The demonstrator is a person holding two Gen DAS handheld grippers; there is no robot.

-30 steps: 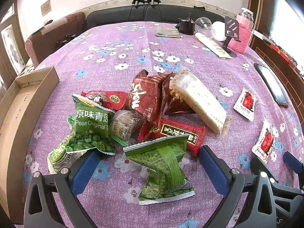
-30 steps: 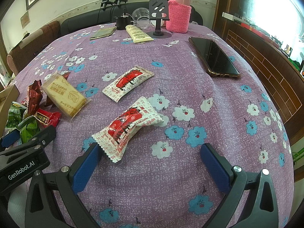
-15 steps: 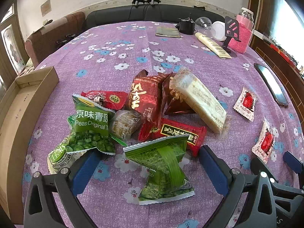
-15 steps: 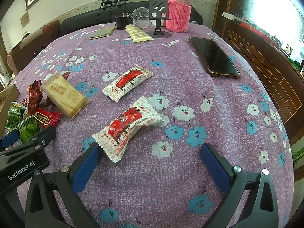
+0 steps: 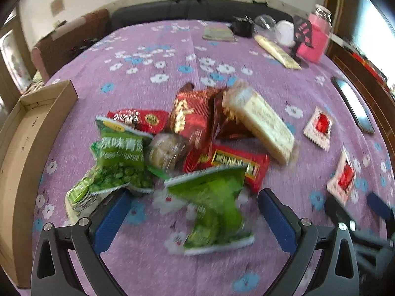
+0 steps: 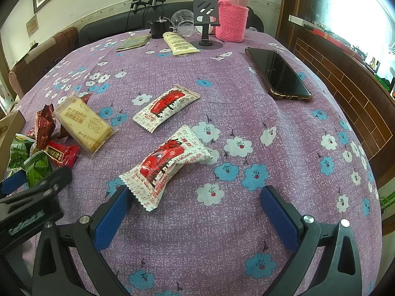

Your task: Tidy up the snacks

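A pile of snack packets lies on the purple floral tablecloth. In the left wrist view my left gripper (image 5: 192, 212) is open, its jaws either side of a green packet (image 5: 214, 202). Behind it lie a green peas bag (image 5: 121, 157), red packets (image 5: 192, 120) and a cream biscuit pack (image 5: 261, 125). A cardboard box (image 5: 27, 133) stands at the left. In the right wrist view my right gripper (image 6: 195, 209) is open and empty, just behind a white-and-red packet (image 6: 165, 162); a second one (image 6: 165, 106) lies farther off.
A black phone (image 6: 276, 74) lies at the right. At the far edge stand a pink-sleeved bottle (image 6: 232, 17), a phone stand (image 6: 205, 22), a cream tube (image 6: 179, 43) and a clear cup (image 6: 182, 21). The left gripper's body (image 6: 29, 204) shows at lower left.
The left wrist view is now blurred and the scene has shifted slightly, so the left gripper is moving. The right gripper and its packets have not moved.
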